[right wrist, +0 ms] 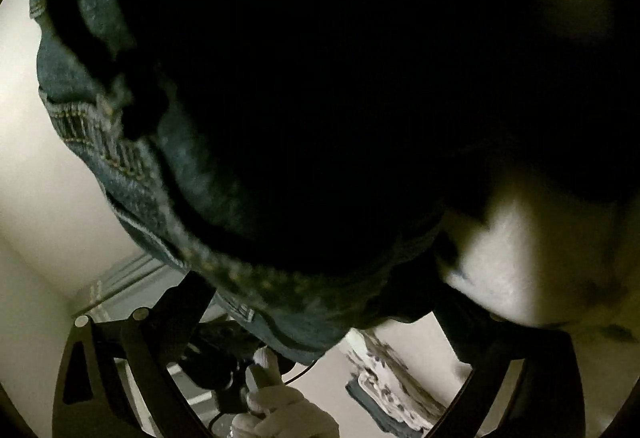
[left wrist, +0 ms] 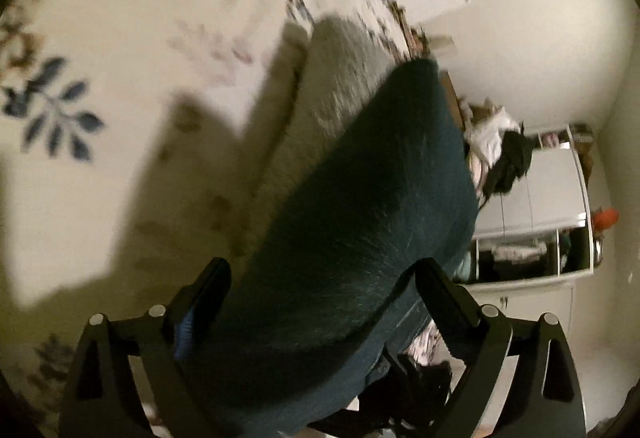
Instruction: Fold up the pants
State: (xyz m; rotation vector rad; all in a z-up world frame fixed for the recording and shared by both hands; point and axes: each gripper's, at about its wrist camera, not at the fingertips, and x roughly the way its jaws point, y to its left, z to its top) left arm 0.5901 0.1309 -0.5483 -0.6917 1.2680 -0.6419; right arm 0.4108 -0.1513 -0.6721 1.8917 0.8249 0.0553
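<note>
1. The pants [left wrist: 360, 198], dark blue denim, are seen draped between the fingers of the left tool [left wrist: 324, 290] and hang out over a bed cover [left wrist: 120, 38] printed with blue and brown leaves.
2. The left tool's jaws are spread wide on either side of the cloth; whether the cloth is pinched deeper in cannot be told.
3. A grey folded cloth [left wrist: 336, 78] is seen just beside the pants on the bed cover.
4. A white shelf unit [left wrist: 540, 206] with clothes heaped on top is seen by the wall to the right.
5. In the right wrist view, the pants [right wrist: 132, 174] fill most of the frame, with seam stitching shown at the left edge.
6. The right tool [right wrist: 320, 302] has denim bunched between its fingers; the closure is hidden by shadow and cannot be told.
7. A gloved hand [right wrist: 280, 410] is seen below the right tool.
</note>
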